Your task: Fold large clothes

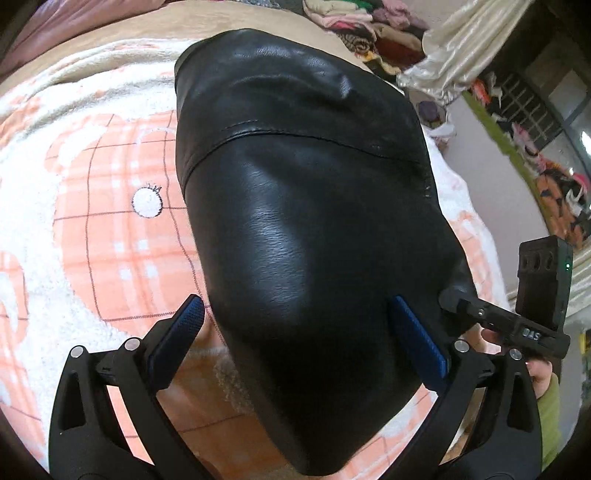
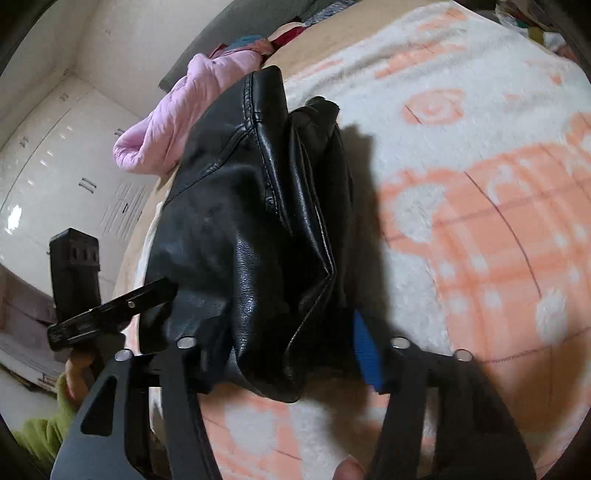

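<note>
Two grippers are seen over a folded black leather jacket (image 1: 306, 221) that is spread on a white-and-peach plaid fleece blanket (image 1: 96, 229) covering the bed. In the left wrist view, the left gripper (image 1: 295, 325) is held with its blue pads wide apart — the left pad (image 1: 177, 332) lies over the blanket just beside the garment's edge, and the right pad (image 1: 417, 339) is set against the leather surface; nothing is pinched between them. At the right edge of that view the right gripper (image 1: 498, 321) is seen from the side, near the jacket's right edge, held by a hand in a green sleeve (image 1: 550, 406).

In the right wrist view, the near end of the jacket, bunched into creases, is seen between the right gripper's partly opened jaws; only the right blue pad (image 2: 365, 350) is visible, clear of the leather, so no grip is shown. A pink padded garment (image 2: 177, 122) is seen beyond the jacket at the far left, and a heap of clothes (image 1: 369, 22) is piled at the far side of the bed.
</note>
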`<state>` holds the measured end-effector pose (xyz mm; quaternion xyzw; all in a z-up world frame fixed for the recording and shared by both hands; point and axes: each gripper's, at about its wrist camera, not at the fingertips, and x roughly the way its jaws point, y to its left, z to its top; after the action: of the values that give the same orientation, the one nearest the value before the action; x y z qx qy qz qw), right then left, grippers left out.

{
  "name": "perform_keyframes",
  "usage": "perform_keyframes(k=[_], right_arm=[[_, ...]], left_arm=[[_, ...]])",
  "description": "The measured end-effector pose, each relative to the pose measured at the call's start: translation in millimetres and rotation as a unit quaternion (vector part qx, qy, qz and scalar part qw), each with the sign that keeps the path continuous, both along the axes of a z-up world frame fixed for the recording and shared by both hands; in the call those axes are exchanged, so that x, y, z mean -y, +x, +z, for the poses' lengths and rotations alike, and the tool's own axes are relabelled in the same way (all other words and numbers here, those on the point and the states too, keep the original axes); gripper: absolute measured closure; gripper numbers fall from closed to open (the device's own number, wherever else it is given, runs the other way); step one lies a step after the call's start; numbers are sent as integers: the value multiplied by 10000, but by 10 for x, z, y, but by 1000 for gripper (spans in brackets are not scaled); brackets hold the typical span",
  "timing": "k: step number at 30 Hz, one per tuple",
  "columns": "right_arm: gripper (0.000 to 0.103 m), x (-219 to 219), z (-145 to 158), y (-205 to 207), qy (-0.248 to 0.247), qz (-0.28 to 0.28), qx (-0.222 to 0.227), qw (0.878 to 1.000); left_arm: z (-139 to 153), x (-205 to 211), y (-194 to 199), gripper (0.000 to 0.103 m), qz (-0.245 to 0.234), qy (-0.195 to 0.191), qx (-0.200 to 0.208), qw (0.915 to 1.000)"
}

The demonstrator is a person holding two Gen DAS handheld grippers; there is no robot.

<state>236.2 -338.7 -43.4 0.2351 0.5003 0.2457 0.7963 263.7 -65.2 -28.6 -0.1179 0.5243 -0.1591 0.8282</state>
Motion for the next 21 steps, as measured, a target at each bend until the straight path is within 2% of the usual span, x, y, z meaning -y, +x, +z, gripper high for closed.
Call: perform_keyframes(k=[1, 4, 6, 7, 8, 10, 12, 13, 15, 18, 21], right_arm=[[59, 16, -13, -23, 92, -35, -4, 10000], [61, -24, -29, -205, 765, -290, -136, 9966], [62, -175, 5, -334, 814, -217, -46, 9964], [58, -230, -25, -371, 765, -253, -17, 9967], [54, -258, -60, -382, 562, -341, 43, 9978], [28, -266, -49, -350, 151, -379, -7, 9992], [19, -228, 89, -297, -45, -290, -70, 9995], [17, -205, 270, -294, -264, -342, 218, 9988], [13, -184, 566, -215, -553, -536, 759, 9941], [14, -213, 790, 132, -771, -824, 1001, 9886], [27, -341, 828, 502, -1047, -888, 993, 9855]], left_arm=[[14, 27, 16, 9, -59, 87, 19, 9999], [107, 83, 110, 9, -230, 403, 143, 9988], [132, 27, 152, 8, -246, 613, 190, 9976], [116, -6, 168, 8, -226, 607, 162, 9978], [87, -16, 164, 9, -226, 566, 107, 9981], [23, 16, 165, 9, -217, 534, 37, 9983], [28, 76, 147, 8, -170, 601, 159, 9979], [35, 74, 139, 8, -142, 557, 189, 9982], [25, 83, 106, 8, -106, 557, 187, 9982], [38, 73, 84, 9, -72, 534, 209, 9983], [31, 17, 23, 9, -63, 541, 232, 9982]])
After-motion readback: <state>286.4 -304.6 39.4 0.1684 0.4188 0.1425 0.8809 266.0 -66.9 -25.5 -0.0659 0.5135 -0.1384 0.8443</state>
